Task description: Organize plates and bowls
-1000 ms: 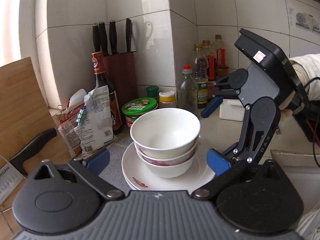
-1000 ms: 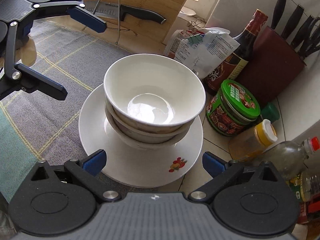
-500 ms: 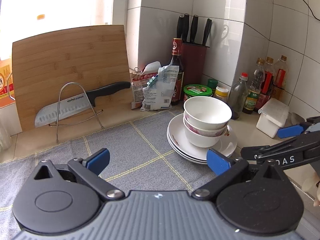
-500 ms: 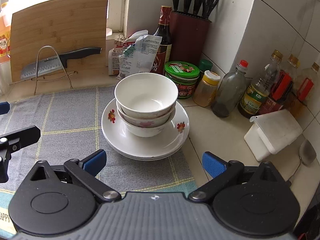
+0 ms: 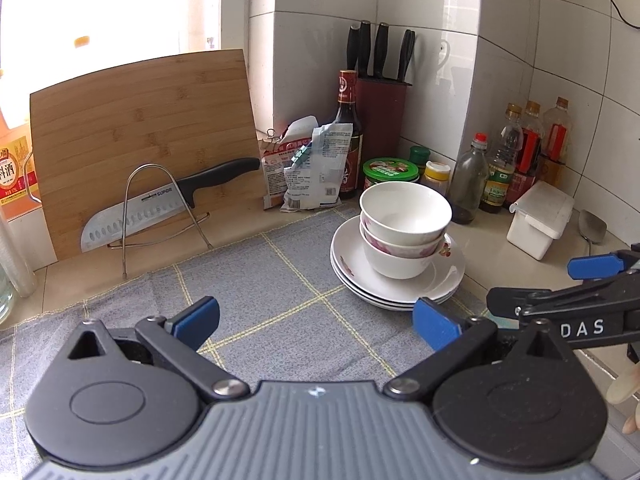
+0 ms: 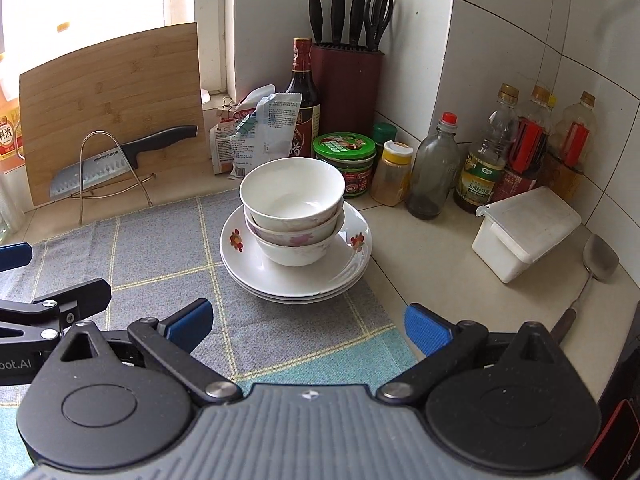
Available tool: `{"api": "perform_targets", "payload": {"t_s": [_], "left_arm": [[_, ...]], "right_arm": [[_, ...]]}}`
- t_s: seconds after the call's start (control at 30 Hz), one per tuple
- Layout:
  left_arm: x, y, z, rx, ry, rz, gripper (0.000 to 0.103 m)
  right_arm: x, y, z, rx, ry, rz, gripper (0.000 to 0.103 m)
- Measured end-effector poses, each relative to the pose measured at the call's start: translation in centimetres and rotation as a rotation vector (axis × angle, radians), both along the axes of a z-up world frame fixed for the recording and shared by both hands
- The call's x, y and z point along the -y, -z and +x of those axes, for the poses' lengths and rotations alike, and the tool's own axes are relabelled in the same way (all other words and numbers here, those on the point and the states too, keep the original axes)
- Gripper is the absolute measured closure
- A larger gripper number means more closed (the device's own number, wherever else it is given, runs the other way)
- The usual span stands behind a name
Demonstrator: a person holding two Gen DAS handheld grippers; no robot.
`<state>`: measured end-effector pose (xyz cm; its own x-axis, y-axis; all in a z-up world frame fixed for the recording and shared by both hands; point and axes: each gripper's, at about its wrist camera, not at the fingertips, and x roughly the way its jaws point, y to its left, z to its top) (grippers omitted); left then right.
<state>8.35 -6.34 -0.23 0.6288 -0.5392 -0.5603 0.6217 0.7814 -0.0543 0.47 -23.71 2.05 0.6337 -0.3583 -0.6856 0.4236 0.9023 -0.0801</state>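
Note:
Three white bowls (image 5: pixel 404 228) (image 6: pixel 294 204) sit nested on a stack of white flowered plates (image 5: pixel 384 284) (image 6: pixel 248 264), at the right edge of a grey checked mat (image 5: pixel 256 296) (image 6: pixel 160 256). My left gripper (image 5: pixel 316 322) stands open, well back from the stack and over the mat, with nothing between its fingers. My right gripper (image 6: pixel 306 326) is open too, empty, in front of the stack. Each gripper shows at the edge of the other's view.
A bamboo cutting board (image 5: pixel 140 136), a knife on a wire stand (image 5: pixel 160 208), snack bags (image 5: pixel 308 168), a sauce bottle (image 6: pixel 302 96) and a knife block (image 6: pixel 346 88) line the back. Jars and oil bottles (image 6: pixel 484 164), a white lidded box (image 6: pixel 524 232) and a spatula (image 6: pixel 596 264) stand right.
Both grippers have drawn back from the bowl stack, which was close up between their fingers a second ago and now sits farther away. The stack itself has not moved.

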Motion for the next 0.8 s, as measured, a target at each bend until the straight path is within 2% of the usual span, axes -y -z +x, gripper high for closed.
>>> {"api": "perform_targets", "payload": {"t_s": [0.8], "left_arm": [[0.23, -0.04, 0.54, -0.027, -0.009, -0.016, 0.001]], "right_arm": [[0.26, -0.55, -0.32, 0.025, 0.009, 0.020, 0.000]]}}
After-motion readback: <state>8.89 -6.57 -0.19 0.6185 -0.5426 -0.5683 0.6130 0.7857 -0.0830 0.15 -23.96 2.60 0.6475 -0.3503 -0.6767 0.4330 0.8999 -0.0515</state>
